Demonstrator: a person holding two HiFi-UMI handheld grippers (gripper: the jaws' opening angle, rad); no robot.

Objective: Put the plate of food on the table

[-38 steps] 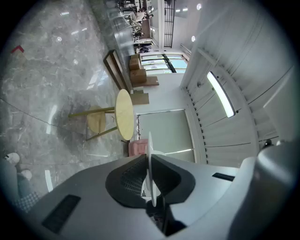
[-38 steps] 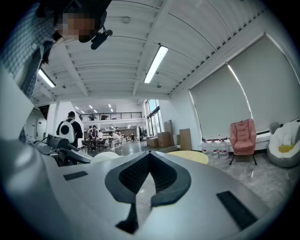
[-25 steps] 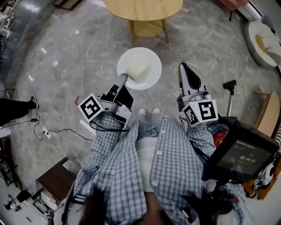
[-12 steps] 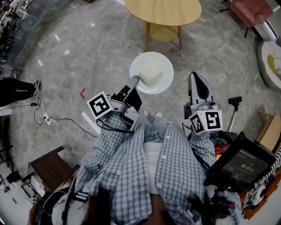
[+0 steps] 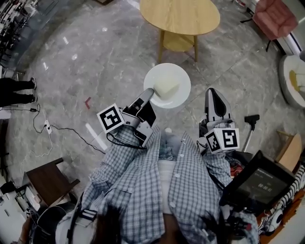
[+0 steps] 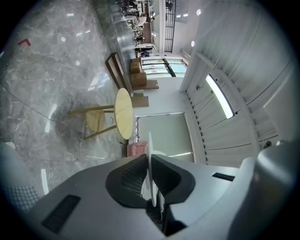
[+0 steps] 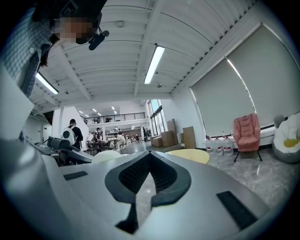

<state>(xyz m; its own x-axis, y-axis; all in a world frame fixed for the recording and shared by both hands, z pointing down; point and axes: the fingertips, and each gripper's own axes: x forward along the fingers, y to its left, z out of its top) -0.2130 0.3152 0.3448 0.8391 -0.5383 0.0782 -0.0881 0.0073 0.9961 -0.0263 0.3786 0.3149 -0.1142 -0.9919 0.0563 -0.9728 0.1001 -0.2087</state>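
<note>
Currently left claw (image 5: 151,90) pinches white plate (image 5: 177,76) by its rim alone, right claw (image 5: 214,93) closed, empty; any sag could slide food block (image 5: 166,87) off short of the surface (image 5: 180,14).

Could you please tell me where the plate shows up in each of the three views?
Head view: plate upper centre, just below the table.
Left gripper view: plate edge-on between the jaws.
Right gripper view: probably the plate, a pale disc left of the jaws.
Landmark: the table, mid-left and right of centre in the gripper views.
</note>
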